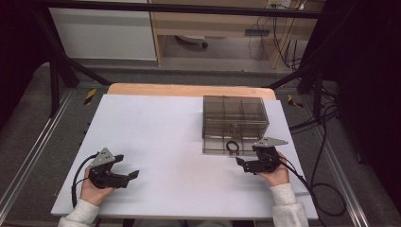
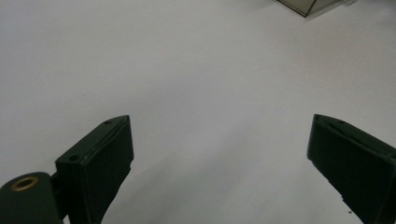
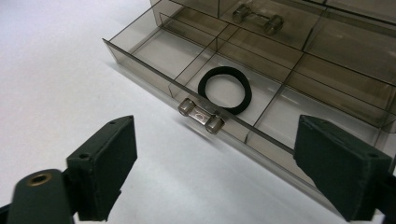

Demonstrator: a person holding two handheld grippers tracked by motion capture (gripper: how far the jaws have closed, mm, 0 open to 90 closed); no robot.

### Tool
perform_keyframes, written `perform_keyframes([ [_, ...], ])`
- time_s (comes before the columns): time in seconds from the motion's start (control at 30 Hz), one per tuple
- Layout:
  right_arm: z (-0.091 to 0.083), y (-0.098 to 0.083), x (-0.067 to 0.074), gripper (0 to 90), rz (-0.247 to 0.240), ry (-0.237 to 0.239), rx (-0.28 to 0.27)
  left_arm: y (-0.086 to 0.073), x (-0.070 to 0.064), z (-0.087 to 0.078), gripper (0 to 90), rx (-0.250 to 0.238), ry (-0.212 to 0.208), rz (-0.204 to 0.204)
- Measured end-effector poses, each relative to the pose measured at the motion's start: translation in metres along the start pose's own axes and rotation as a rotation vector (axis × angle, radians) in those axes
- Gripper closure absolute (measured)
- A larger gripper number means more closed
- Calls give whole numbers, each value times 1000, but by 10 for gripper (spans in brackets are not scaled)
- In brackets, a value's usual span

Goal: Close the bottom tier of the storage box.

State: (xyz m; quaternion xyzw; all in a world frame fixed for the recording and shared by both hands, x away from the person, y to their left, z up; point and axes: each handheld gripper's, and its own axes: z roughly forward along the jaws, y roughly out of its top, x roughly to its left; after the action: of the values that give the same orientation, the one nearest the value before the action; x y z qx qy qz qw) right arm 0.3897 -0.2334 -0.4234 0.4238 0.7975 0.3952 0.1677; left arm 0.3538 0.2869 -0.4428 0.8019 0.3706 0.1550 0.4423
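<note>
- Right gripper (image 3: 215,168) unclenched before drawer (image 1: 227,145) handle (image 3: 201,115), near board's right edge; ring (image 3: 224,89) in middle compartment.
- Left gripper (image 2: 219,163) released, empty.
- Could push box (image 1: 235,116) back (light plastic) or slip off handle.

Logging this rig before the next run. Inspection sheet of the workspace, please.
Surface: white board on a wooden table, bare apart from the organizer.
Job's things: smoky clear drawer organizer; lower drawer pulled open, black ring lying in a middle compartment; drawer handle faces the right gripper.
Clutter: nothing seen.
Grippers: left gripper open, empty, over the board; right gripper open, empty, just short of the drawer.
Cables: one trails from each gripper; more on the floor at right.
Surroundings: black frame, wooden furniture behind.
</note>
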Motion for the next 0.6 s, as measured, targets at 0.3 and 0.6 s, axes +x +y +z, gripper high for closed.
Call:
perform_keyframes([
  [0.3,-1,-1,0,259,0,16,-1,0,0,0,68,1,2,1],
  [0.6,0,-1,-1,438,-9,26,6,0,1,1,68,3,1,-3],
])
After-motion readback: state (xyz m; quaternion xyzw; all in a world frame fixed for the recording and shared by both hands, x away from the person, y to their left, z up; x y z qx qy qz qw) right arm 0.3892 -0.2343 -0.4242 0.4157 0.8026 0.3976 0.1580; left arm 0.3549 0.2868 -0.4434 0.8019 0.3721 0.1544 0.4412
